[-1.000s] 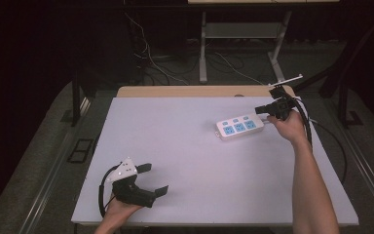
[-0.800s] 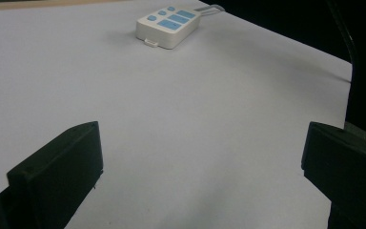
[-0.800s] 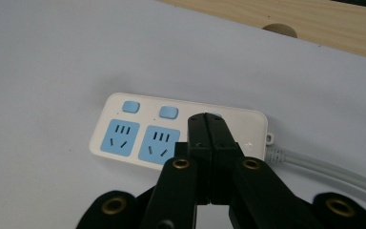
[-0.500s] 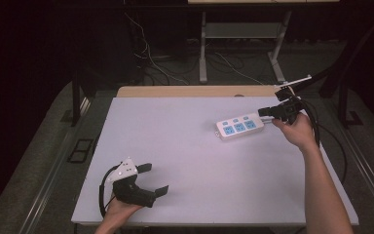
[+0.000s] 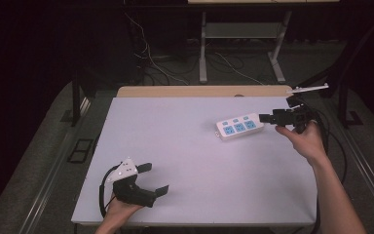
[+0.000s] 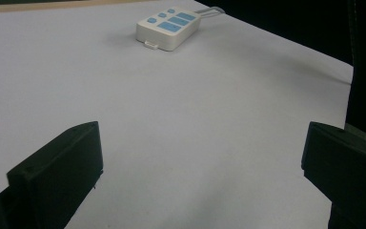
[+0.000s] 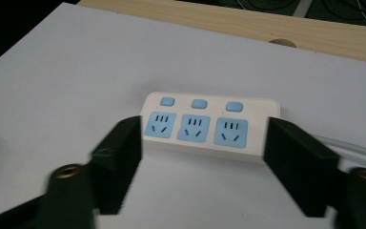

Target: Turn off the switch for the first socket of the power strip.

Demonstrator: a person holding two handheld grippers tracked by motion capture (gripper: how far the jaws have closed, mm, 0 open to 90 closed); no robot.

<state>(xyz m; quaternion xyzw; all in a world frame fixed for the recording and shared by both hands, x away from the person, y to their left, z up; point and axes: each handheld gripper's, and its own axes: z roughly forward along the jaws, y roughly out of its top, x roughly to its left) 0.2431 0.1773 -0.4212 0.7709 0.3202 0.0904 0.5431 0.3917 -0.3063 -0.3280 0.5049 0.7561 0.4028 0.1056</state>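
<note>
A white power strip with three blue sockets and three blue buttons lies flat at the back right of the table. My right gripper is at its right end, open and holding nothing. In the right gripper view the power strip lies beyond the gripper, framed by its two black jaws. My left gripper rests open near the front left edge, far from the strip. Its own view shows the gripper spread wide over bare table, with the power strip far off.
The pale table top has a wooden strip along its back edge, with a round hole in it. The strip's white cable runs off to the right. Black cables hang past the table's right edge.
My right gripper has come down and slightly toward the person, settling at the power strip's right end. The strip and the left gripper have not moved.
</note>
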